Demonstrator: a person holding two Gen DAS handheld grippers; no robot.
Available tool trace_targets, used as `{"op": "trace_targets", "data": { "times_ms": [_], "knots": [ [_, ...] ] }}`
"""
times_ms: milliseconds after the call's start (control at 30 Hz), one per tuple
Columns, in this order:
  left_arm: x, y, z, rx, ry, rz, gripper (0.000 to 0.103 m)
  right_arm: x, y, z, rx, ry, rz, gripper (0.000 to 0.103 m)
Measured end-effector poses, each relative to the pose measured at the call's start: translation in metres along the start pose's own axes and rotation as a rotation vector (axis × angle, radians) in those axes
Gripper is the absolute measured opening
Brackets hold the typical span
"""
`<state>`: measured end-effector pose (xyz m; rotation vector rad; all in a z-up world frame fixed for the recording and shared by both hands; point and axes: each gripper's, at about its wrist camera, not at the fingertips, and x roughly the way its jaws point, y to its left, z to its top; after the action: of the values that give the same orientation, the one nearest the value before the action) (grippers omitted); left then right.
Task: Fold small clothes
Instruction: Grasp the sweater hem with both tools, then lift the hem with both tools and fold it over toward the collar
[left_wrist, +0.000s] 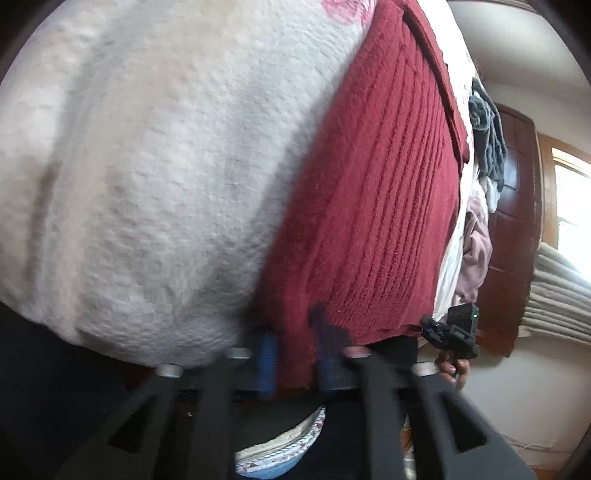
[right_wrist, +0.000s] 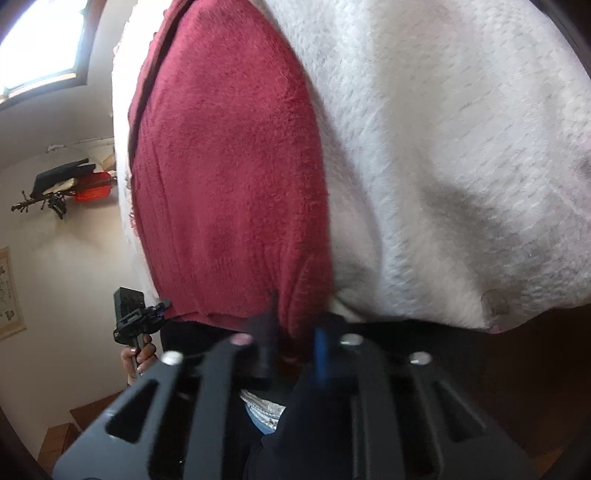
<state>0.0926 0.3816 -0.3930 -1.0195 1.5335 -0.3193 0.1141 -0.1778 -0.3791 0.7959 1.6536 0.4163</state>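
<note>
near corners of the dark red ribbed knit cloth (left_wrist: 369, 206) pinched at the white fleecy bed cover's (left_wrist: 147, 166) front edge.
left gripper (left_wrist: 295, 354) and right gripper (right_wrist: 291, 347) are clenched on its hem; both corners are best lifted level and carried to the far edge together.

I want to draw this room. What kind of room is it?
Probably a bedroom at home: a white blanket with a red towel spread on it, a pile of clothes beyond, and a wooden door.

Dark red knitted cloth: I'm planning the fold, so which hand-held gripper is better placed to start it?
Neither clearly: both the left hand-held gripper and right hand-held gripper pinch the dark red knitted cloth's near edge.
</note>
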Motion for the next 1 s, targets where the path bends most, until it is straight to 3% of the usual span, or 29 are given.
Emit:
{"op": "trace_targets", "data": {
  "times_ms": [300,533,767,1000],
  "knots": [
    [-0.042,-0.024,-0.017,0.029,-0.093,-0.116,0.006,-0.039,0.024,-0.018,-0.039,-0.102,0.115,0.005],
    [-0.092,-0.076,-0.019,0.104,-0.166,-0.185,0.006,-0.085,0.063,-0.018,-0.11,-0.182,0.202,0.005],
    [-0.132,-0.129,0.006,0.175,-0.212,-0.217,0.006,-0.129,0.103,0.003,-0.148,-0.26,0.282,0.005],
    [-0.159,-0.164,0.053,0.178,-0.253,-0.239,0.006,-0.155,0.145,0.049,-0.162,-0.318,0.293,0.005]
  ]
}}
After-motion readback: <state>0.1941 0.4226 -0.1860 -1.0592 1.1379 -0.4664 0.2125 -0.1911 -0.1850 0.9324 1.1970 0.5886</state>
